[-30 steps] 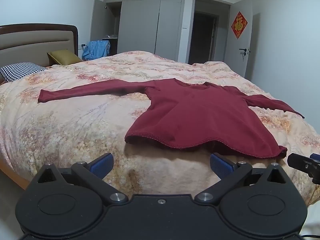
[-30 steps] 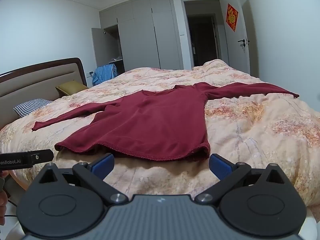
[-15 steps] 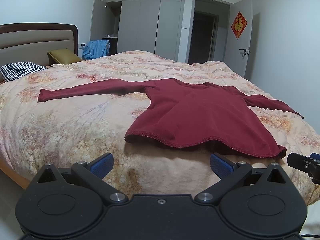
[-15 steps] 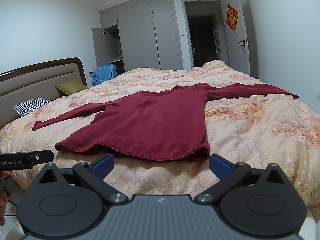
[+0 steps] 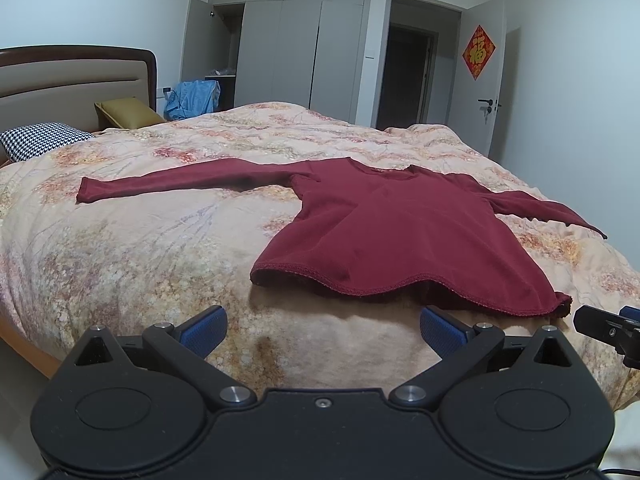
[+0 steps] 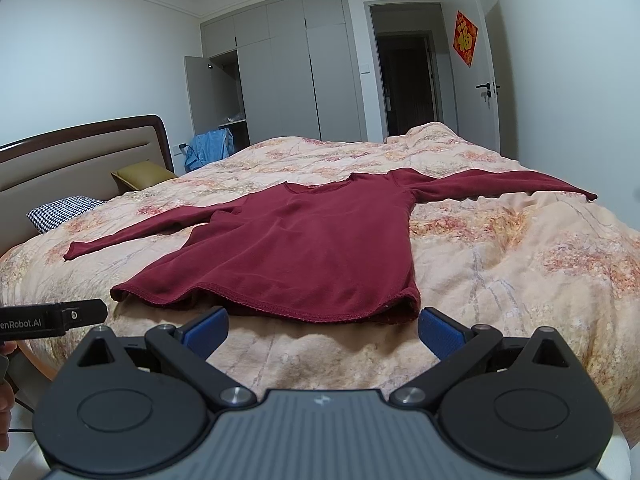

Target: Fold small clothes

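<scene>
A dark red long-sleeved top (image 5: 396, 232) lies flat on the bed, both sleeves spread out to the sides and its hem toward me. It also shows in the right wrist view (image 6: 304, 252). My left gripper (image 5: 322, 332) is open and empty, held just short of the hem near its left half. My right gripper (image 6: 322, 330) is open and empty, held just short of the hem near its right corner. Neither gripper touches the cloth.
The bed has a floral peach quilt (image 5: 140, 240). A houndstooth pillow (image 5: 38, 142) and an olive cushion (image 5: 128, 110) lie by the headboard at the left. Wardrobes (image 5: 304, 36), a dark doorway (image 5: 408, 76) and a blue garment (image 5: 194, 96) stand beyond the bed.
Both grippers have barely moved. They stay open in front of the hem and the top lies as before.
</scene>
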A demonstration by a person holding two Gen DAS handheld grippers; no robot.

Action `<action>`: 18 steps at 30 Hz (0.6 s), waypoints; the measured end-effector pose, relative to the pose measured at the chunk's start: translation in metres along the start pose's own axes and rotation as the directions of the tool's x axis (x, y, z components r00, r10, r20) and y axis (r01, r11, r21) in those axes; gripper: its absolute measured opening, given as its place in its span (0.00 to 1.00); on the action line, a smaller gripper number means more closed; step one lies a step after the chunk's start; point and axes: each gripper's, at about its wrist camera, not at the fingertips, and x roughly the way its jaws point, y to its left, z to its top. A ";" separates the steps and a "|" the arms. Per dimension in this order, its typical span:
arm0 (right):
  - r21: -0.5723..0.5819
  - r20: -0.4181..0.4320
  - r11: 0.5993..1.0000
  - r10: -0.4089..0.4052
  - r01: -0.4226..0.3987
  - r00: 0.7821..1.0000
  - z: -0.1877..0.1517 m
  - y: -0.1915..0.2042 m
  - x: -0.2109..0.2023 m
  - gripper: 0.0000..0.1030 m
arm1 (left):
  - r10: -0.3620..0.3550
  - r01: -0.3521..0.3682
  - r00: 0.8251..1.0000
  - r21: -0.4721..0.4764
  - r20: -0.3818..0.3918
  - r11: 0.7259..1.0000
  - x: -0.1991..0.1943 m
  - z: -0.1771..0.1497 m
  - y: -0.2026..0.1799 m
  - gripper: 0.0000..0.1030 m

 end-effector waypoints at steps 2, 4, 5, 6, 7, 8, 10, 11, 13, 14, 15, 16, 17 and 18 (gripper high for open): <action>0.000 0.001 1.000 -0.001 0.001 1.000 0.000 0.000 -0.001 1.00 | 0.001 -0.001 1.000 0.000 0.000 1.000 0.000 0.000 0.000 0.99; 0.000 0.000 1.000 0.000 0.000 1.000 0.000 0.000 -0.001 1.00 | 0.001 -0.001 1.000 0.000 0.000 1.000 0.000 0.000 0.000 0.99; 0.000 0.000 1.000 -0.001 0.001 1.000 0.000 0.000 0.000 1.00 | 0.001 -0.001 1.000 -0.001 0.000 1.000 0.000 0.000 0.000 0.99; 0.000 0.000 1.000 -0.001 0.001 1.000 0.000 0.000 0.000 1.00 | 0.001 -0.001 1.000 0.000 0.000 1.000 0.000 0.000 0.000 0.99; 0.000 -0.001 1.000 -0.001 0.001 1.000 0.000 0.000 0.000 1.00 | 0.001 -0.001 1.000 0.000 0.000 1.000 0.000 0.000 0.000 0.99; 0.000 -0.001 1.000 0.000 0.000 1.000 0.000 0.000 0.000 1.00 | 0.001 -0.001 1.000 0.000 0.000 1.000 0.000 0.000 0.000 0.99; 0.001 -0.001 1.000 -0.002 0.002 1.000 0.000 0.000 0.000 1.00 | 0.002 -0.002 1.000 0.002 0.001 1.000 0.000 0.000 0.000 0.99; 0.001 0.000 1.000 -0.003 0.003 1.000 0.000 0.001 0.000 1.00 | 0.003 -0.003 1.000 0.003 0.002 1.000 0.000 -0.001 -0.001 0.99; 0.001 -0.001 1.000 -0.003 0.003 1.000 0.000 0.000 0.000 1.00 | 0.004 -0.004 1.000 0.003 0.000 1.000 -0.002 -0.002 -0.001 0.99; 0.001 -0.001 1.000 -0.002 0.002 1.000 0.000 0.001 0.000 1.00 | 0.005 -0.005 1.000 0.002 0.000 1.000 -0.002 -0.002 -0.001 0.99; 0.002 -0.002 1.000 -0.003 0.003 1.000 0.000 0.000 0.000 1.00 | 0.005 -0.005 1.000 0.002 0.000 1.000 -0.002 -0.002 -0.001 0.99; 0.002 -0.002 1.000 -0.003 0.003 1.000 0.000 0.000 0.000 1.00 | 0.005 -0.005 1.000 0.002 0.000 1.000 -0.002 -0.002 -0.001 0.99; 0.004 -0.002 1.000 -0.003 0.003 1.000 0.000 0.000 0.000 1.00 | 0.005 -0.005 1.000 0.003 0.000 1.000 -0.002 -0.003 -0.001 0.99; 0.003 -0.002 1.000 -0.003 0.003 1.000 0.000 0.000 0.000 1.00 | 0.004 -0.004 1.000 0.003 0.000 1.000 -0.002 -0.002 0.000 0.99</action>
